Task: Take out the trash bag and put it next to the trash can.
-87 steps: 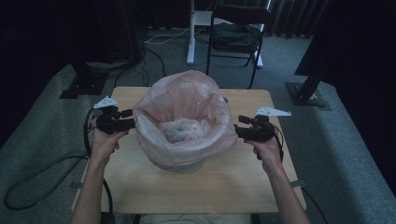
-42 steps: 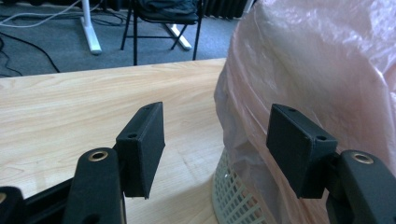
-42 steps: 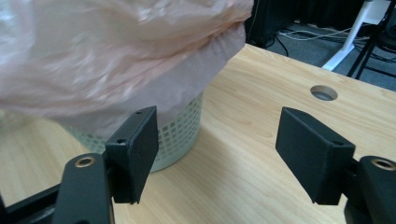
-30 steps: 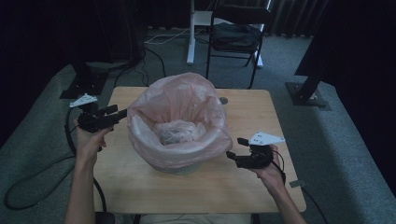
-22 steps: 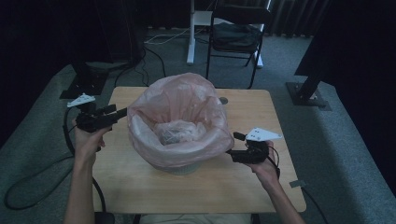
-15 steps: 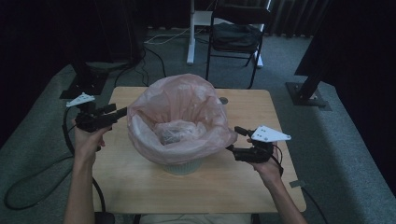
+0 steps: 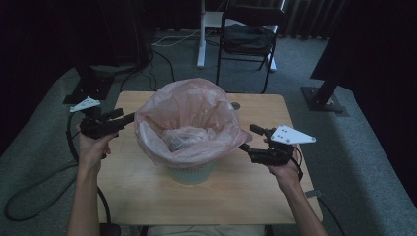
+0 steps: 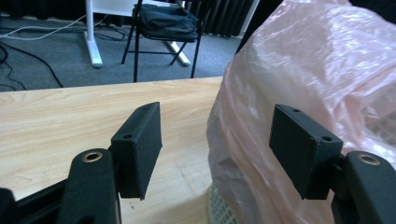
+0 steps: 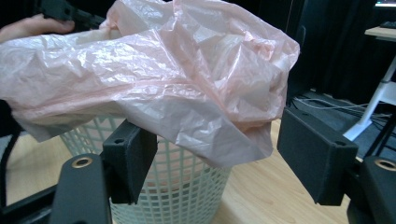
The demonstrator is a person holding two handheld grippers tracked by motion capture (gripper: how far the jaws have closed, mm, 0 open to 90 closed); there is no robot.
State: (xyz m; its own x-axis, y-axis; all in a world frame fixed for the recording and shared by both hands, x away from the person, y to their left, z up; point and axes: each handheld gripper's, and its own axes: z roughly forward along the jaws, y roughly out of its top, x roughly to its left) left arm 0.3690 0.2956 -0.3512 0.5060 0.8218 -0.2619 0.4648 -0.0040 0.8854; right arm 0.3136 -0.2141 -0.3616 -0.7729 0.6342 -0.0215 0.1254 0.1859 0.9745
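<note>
Fitting a thin, crinkled pink plastic bag (image 7: pixel 189 123) over a pale mint lattice plastic basket (image 9: pixel 173 186), judging by how the film is draping over the rim. Sitting near the middle of the light wooden table (image 7: pixel 147 196), basket and bag together, with the bag's hem hanging only partway down the mesh wall.

Nearest, hovering just beside the bag's overhanging skirt: the right gripper (image 7: pixel 252 138), jaws spread wide and holding nothing, the loose flap (image 9: pixel 224 140) drooping ahead of them and apart from the pads. Opposite, at the bag's other flank: the left gripper (image 7: pixel 127 118), likewise released, with film bulging into the gap between its pads (image 8: pixel 140 144) yet apparently not being pinched.

Probably smoothing or pulling the hem down next; calling for closing on the loose flap low at its edge and drawing it downward without dragging the light basket sideways or tearing the film.

Plenty of bare tabletop lying left, right and in front of the basket. Farther off, a small dark disc (image 7: pixel 236 105) sitting near the far table edge. Beyond it, grey carpet, a black folding chair (image 7: pixel 248 37) and cables, all well apart.
</note>
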